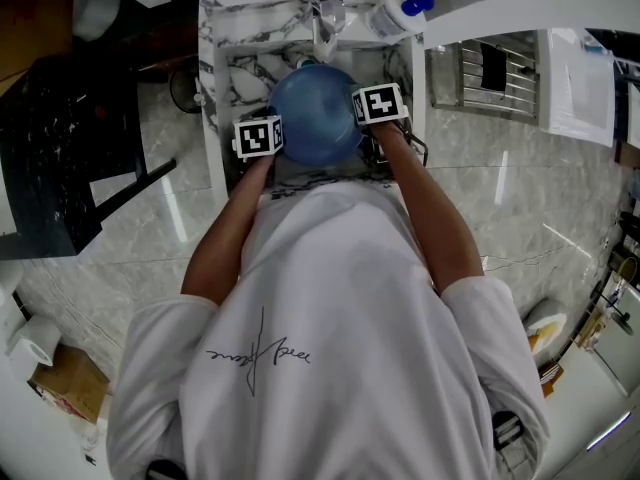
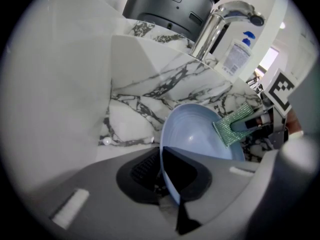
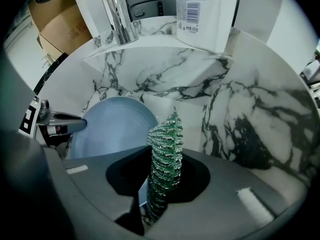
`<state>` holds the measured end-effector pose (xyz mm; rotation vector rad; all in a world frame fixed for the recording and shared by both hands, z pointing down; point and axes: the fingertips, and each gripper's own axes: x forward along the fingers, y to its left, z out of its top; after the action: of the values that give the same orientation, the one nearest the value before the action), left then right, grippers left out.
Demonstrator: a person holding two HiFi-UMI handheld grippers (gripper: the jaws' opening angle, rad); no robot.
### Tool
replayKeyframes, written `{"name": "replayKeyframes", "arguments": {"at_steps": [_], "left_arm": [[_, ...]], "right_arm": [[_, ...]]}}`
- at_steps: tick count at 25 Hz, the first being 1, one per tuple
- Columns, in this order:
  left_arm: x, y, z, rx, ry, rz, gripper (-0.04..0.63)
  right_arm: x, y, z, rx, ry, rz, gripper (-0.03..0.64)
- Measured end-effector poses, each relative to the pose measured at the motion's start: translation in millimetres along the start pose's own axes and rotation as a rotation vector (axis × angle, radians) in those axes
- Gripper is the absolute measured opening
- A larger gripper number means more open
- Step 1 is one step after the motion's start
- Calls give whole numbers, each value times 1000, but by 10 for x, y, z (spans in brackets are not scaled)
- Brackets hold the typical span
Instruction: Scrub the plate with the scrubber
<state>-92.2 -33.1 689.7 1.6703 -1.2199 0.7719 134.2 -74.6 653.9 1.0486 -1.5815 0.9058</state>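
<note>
Left gripper (image 2: 172, 196): jaws clamped on the near rim of the blue plate (image 2: 195, 134). The rim runs down into the gap between the two jaws. The plate stands on edge, tilted, its hollow face turned toward the right gripper.

Right gripper (image 3: 160, 196): jaws closed on the green scrubber (image 3: 165, 159). The scrubber stands upright between them, its ridged, glittery top poking out above the jaws.

Contact: in the left gripper view the free end of the scrubber lies against the plate's inner face, close to the rim on the far side from the left jaws. In the right gripper view the plate sits just left of the scrubber and behind it.

Location: plate held inside the white sink (image 1: 222, 63) with dark marble veining, above the basin floor. Whether its lower edge touches the basin I cannot tell. In the head view the plate shows between the two marker cubes, both forearms reaching down to it.

Surroundings: chrome faucet (image 3: 117, 14) at the back of the sink, spout over the basin. White bottle (image 1: 398, 10) with a blue cap on the rear ledge, right of the faucet. Metal rack (image 1: 500, 73) on the counter (image 1: 500, 133), right of the sink.
</note>
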Motion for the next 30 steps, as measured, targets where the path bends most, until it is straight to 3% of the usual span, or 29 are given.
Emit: {"name": "replayKeyframes", "arguments": {"at_steps": [10,30], "left_arm": [[-4,1,6,-15,-1,-2,41],[-7,4,-4,-30,-1,2,41]], "right_arm": [[-10,28,-104,-8,76,-8,58],[-26,152,-416,27,226,92,58]]}}
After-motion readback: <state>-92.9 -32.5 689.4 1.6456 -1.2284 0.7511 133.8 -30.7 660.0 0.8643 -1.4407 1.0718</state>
